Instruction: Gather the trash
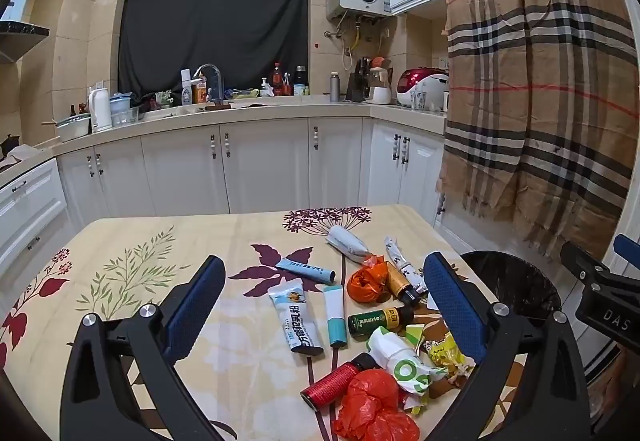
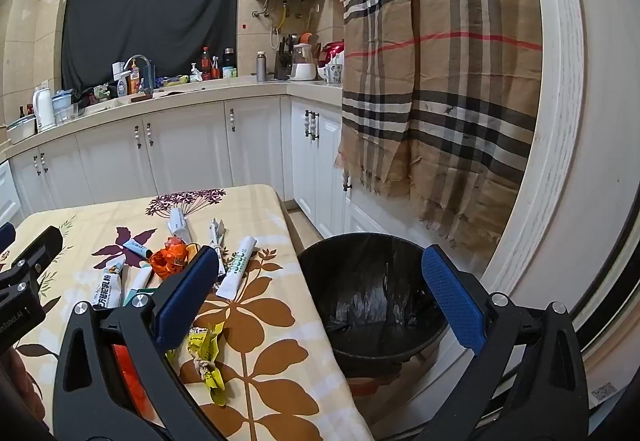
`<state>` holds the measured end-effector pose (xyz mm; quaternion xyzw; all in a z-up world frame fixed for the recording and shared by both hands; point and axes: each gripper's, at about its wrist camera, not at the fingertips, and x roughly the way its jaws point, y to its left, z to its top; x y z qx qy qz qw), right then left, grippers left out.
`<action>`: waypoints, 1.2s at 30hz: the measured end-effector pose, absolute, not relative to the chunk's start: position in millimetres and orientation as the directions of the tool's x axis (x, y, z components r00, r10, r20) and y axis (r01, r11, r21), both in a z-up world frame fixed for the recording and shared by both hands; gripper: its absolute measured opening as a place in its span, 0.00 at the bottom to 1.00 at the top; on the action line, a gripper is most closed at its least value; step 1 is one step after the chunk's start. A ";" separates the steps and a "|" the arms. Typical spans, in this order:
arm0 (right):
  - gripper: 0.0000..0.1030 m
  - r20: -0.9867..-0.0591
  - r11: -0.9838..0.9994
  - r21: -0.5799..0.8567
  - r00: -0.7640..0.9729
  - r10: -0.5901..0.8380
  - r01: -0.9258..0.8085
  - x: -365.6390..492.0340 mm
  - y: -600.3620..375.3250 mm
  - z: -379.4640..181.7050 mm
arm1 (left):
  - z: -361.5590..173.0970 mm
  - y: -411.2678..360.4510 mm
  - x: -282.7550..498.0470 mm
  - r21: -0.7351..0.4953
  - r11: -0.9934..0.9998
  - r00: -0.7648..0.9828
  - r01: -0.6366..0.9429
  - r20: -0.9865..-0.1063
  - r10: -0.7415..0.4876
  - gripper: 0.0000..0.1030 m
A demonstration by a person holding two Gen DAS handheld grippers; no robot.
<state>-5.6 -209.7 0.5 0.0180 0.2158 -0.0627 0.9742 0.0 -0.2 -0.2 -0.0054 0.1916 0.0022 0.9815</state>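
Trash lies on the flowered tablecloth: a white tube, a teal tube, a green bottle, a red can, a red plastic bag, an orange bag, a green-white wrapper and a yellow wrapper. My left gripper is open and empty above the pile. My right gripper is open and empty, straddling the table's right edge and the black bin; it also shows in the left wrist view.
The black-lined bin stands on the floor by the table's right edge. White cabinets and a cluttered counter run behind. A plaid cloth hangs at the right.
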 end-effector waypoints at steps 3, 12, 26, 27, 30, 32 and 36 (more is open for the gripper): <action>0.96 -0.423 0.992 -0.004 0.898 -0.119 0.130 -5.5 -208.6 0.6 | -0.1 -1.0 -0.3 0.001 1.000 0.928 -0.005 -0.372 0.005 0.94; 0.96 -0.423 0.992 0.000 0.899 -0.117 0.129 -5.6 -208.3 0.8 | -0.5 1.2 1.3 -0.008 1.000 0.925 -0.004 -0.379 0.001 0.94; 0.96 -0.424 0.992 0.002 0.898 -0.116 0.129 -5.5 -208.0 0.7 | -1.1 0.6 3.5 -0.004 1.000 0.925 -0.007 -0.380 0.004 0.94; 0.96 -0.424 0.992 0.001 0.898 -0.117 0.130 -5.5 -208.1 0.7 | -1.0 0.6 3.7 -0.003 1.000 0.925 -0.007 -0.380 0.005 0.94; 0.96 -0.424 0.992 0.004 0.898 -0.116 0.130 -5.6 -208.3 0.7 | -1.0 1.7 2.0 -0.003 1.000 0.925 -0.007 -0.381 0.005 0.94; 0.96 -0.423 0.992 0.002 0.898 -0.117 0.130 -5.5 -208.0 0.6 | -0.9 2.2 2.2 -0.005 1.000 0.925 -0.007 -0.381 0.005 0.94; 0.96 -0.424 0.992 0.003 0.898 -0.116 0.129 -5.5 -208.2 0.5 | -0.9 3.2 2.7 -0.008 1.000 0.924 -0.007 -0.382 0.004 0.94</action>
